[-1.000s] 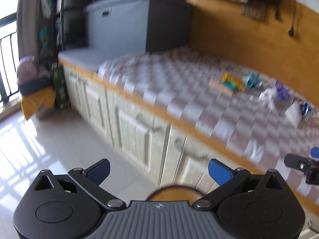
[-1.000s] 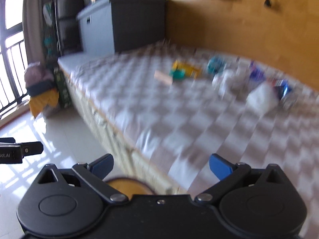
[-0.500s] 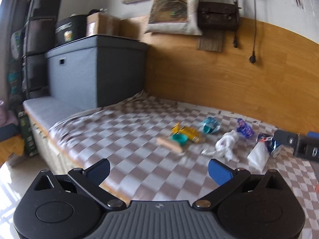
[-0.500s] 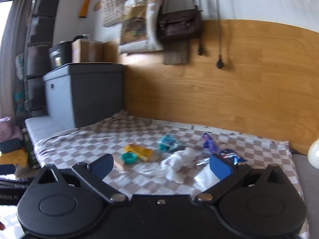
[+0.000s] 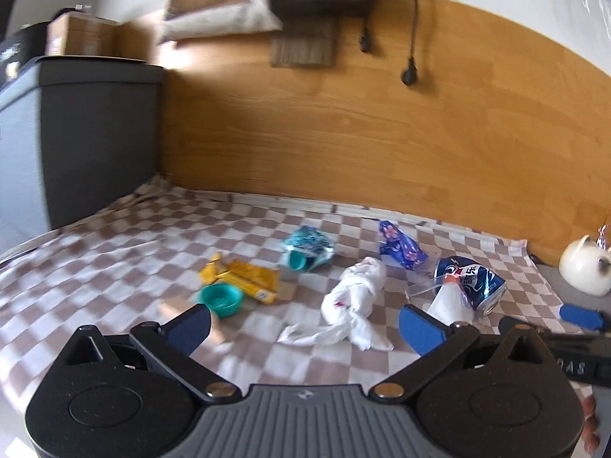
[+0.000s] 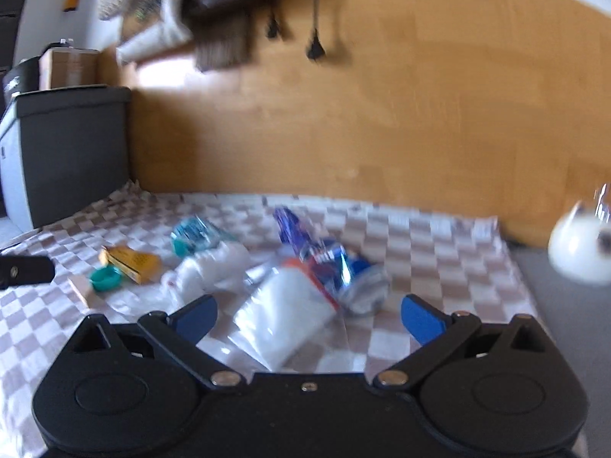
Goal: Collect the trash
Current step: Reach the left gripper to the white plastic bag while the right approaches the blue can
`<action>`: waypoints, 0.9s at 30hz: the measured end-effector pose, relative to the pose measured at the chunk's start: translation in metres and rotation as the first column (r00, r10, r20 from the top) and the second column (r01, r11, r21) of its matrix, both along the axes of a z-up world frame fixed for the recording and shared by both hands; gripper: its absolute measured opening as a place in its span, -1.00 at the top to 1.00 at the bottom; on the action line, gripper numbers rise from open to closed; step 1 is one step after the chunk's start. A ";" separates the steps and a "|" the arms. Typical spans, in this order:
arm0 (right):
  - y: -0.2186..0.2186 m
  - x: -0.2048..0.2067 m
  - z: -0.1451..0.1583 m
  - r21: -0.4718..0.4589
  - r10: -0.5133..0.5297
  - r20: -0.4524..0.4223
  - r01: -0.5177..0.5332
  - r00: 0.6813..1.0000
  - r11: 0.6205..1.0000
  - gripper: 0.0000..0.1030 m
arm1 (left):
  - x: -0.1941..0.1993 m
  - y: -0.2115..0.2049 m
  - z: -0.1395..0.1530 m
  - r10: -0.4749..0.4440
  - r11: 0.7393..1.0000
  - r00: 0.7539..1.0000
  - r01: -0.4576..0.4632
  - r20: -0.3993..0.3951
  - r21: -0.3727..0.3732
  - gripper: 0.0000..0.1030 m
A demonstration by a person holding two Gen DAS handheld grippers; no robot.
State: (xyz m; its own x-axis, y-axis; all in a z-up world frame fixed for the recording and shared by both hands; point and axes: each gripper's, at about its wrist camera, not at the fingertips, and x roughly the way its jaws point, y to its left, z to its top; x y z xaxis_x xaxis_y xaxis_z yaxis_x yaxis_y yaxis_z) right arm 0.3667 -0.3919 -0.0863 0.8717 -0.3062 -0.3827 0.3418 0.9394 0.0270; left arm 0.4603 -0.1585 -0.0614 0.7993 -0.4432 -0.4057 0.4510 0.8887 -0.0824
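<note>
Hovering wide open, the left tool (image 5: pixel 304 323) frames the crumpled white tissue wad (image 5: pixel 353 301), the equally wide right tool (image 6: pixel 308 316) the clear plastic bag (image 6: pixel 284 322) on the checkered bedsheet (image 5: pixel 114 259).

checkered bed cover (image 5: pixel 114 252) | on it: white tissue wad (image 5: pixel 355 297); blue can (image 5: pixel 473 282); teal cap (image 5: pixel 221 299); yellow box (image 5: pixel 248 278)

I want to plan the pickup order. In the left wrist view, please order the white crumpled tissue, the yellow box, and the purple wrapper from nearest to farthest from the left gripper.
From the left gripper:
1. White crumpled tissue, just ahead, slightly right of centre.
2. Yellow box, farther back on the left, behind the teal cap.
3. Purple wrapper, farthest, back right, near the wooden wall panel.
</note>
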 end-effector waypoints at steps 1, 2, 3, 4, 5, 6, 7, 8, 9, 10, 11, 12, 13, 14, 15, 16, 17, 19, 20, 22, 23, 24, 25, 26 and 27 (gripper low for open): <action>-0.005 0.003 -0.005 0.017 -0.002 -0.008 0.002 1.000 1.000 -1.00 | 0.008 -0.007 -0.003 -0.016 1.000 1.000 0.016 -0.006 0.001 -1.00; -0.011 0.006 -0.009 0.041 -0.002 -0.016 0.003 1.000 0.999 -1.00 | 0.016 -0.015 -0.006 -0.032 0.999 0.999 0.032 -0.009 0.004 -1.00; -0.017 0.009 -0.013 0.067 -0.005 -0.018 0.006 1.000 0.998 -1.00 | 0.025 -0.023 -0.009 -0.045 0.999 0.999 0.045 -0.010 0.013 -1.00; -0.021 0.012 -0.017 0.094 -0.008 -0.020 0.010 1.000 0.996 -1.00 | 0.032 -0.030 -0.012 -0.062 0.998 0.998 0.062 -0.008 0.024 -1.00; -0.025 0.015 -0.021 0.117 -0.011 -0.028 0.015 1.000 0.993 -1.00 | 0.040 -0.038 -0.015 -0.082 0.996 0.997 0.082 -0.004 0.037 -1.00; -0.027 0.019 -0.025 0.132 -0.011 -0.038 0.016 0.999 0.991 -1.00 | 0.047 -0.045 -0.018 -0.098 0.994 0.995 0.097 0.000 0.049 -1.00; -0.029 0.022 -0.030 0.143 -0.006 -0.048 0.013 0.999 0.990 -1.00 | 0.054 -0.052 -0.021 -0.109 0.992 0.994 0.108 0.005 0.063 -1.00; -0.031 0.026 -0.034 0.156 0.002 -0.057 0.007 0.998 0.988 -1.00 | 0.062 -0.059 -0.024 -0.118 0.990 0.993 0.118 0.003 0.074 -0.98; -0.033 0.028 -0.037 0.172 0.008 -0.065 0.003 0.998 0.985 -1.00 | 0.069 -0.065 -0.028 -0.129 0.988 0.992 0.129 -0.003 0.083 -0.98; -0.037 0.030 -0.041 0.193 0.012 -0.070 0.002 0.997 0.981 -1.00 | 0.078 -0.071 -0.031 -0.139 0.986 0.990 0.139 -0.012 0.094 -0.97; -0.039 0.031 -0.044 0.214 0.013 -0.072 0.003 0.997 0.977 -1.00 | 0.085 -0.080 -0.035 -0.149 0.983 0.989 0.150 -0.019 0.105 -0.90; -0.043 0.032 -0.047 0.237 0.012 -0.071 0.005 0.997 0.972 -1.00 | 0.090 -0.087 -0.039 -0.156 0.981 0.987 0.158 -0.023 0.116 -0.85; -0.046 0.033 -0.050 0.258 0.013 -0.073 0.006 0.997 0.966 -1.00 | 0.096 -0.094 -0.042 -0.160 0.978 0.987 0.163 -0.030 0.131 -0.79; -0.049 0.033 -0.052 0.280 0.015 -0.074 0.006 0.997 0.960 -1.00 | 0.102 -0.101 -0.046 -0.161 0.975 0.986 0.165 -0.042 0.149 -0.73; -0.052 0.034 -0.054 0.302 0.020 -0.075 0.004 0.997 0.953 -1.00 | 0.109 -0.108 -0.051 -0.161 0.972 0.985 0.168 -0.055 0.167 -0.69; -0.055 0.034 -0.056 0.321 0.021 -0.078 0.005 0.997 0.947 -0.99 | 0.114 -0.113 -0.054 -0.161 0.969 0.985 0.171 -0.065 0.179 -0.59; -0.057 0.034 -0.057 0.340 0.017 -0.077 0.010 0.997 0.940 -0.96 | 0.118 -0.117 -0.058 -0.159 0.968 0.984 0.171 -0.077 0.186 -0.43; -0.061 0.031 -0.058 0.363 0.006 -0.057 0.015 0.998 0.931 -0.86 | 0.124 -0.122 -0.064 -0.150 0.967 0.982 0.169 -0.111 0.193 -0.10; -0.063 0.030 -0.058 0.379 0.007 -0.045 0.010 0.999 0.925 -0.78 | 0.125 -0.123 -0.066 -0.147 0.966 0.982 0.167 -0.116 0.195 -0.10; -0.066 0.030 -0.060 0.404 0.013 -0.028 -0.001 1.000 0.915 -0.74 | 0.118 -0.122 -0.067 -0.159 0.963 0.983 0.175 -0.092 0.206 -0.08; -0.066 0.030 -0.060 0.410 0.016 -0.023 -0.005 1.000 0.912 -0.72 | 0.114 -0.121 -0.066 -0.165 0.961 0.982 0.180 -0.090 0.208 -0.07; -0.066 0.030 -0.060 0.415 0.024 -0.017 -0.014 1.000 0.910 -0.65 | 0.110 -0.119 -0.065 -0.165 0.962 0.982 0.181 -0.091 0.203 -0.07; -0.067 0.030 -0.061 0.424 0.034 -0.011 -0.026 0.999 0.905 -0.61 | 0.105 -0.117 -0.063 -0.164 0.965 0.982 0.180 -0.096 0.191 -0.06; -0.069 0.031 -0.061 0.434 0.040 -0.005 -0.034 0.999 0.900 -0.55 | 0.099 -0.113 -0.060 -0.165 0.969 0.981 0.181 -0.104 0.170 -0.05; -0.070 0.030 -0.062 0.446 0.043 0.001 -0.038 0.999 0.894 -0.53 | 0.094 -0.111 -0.059 -0.171 0.971 0.978 0.188 -0.116 0.151 -0.05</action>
State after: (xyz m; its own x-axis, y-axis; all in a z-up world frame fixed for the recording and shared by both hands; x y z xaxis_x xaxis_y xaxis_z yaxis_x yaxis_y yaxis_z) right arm 0.3968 -0.4617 -0.1480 0.8756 -0.0660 -0.4784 0.3058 0.8425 0.4435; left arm 0.5541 -0.2692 -0.1199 0.6638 -0.4979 -0.5581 0.6008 0.7994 0.0015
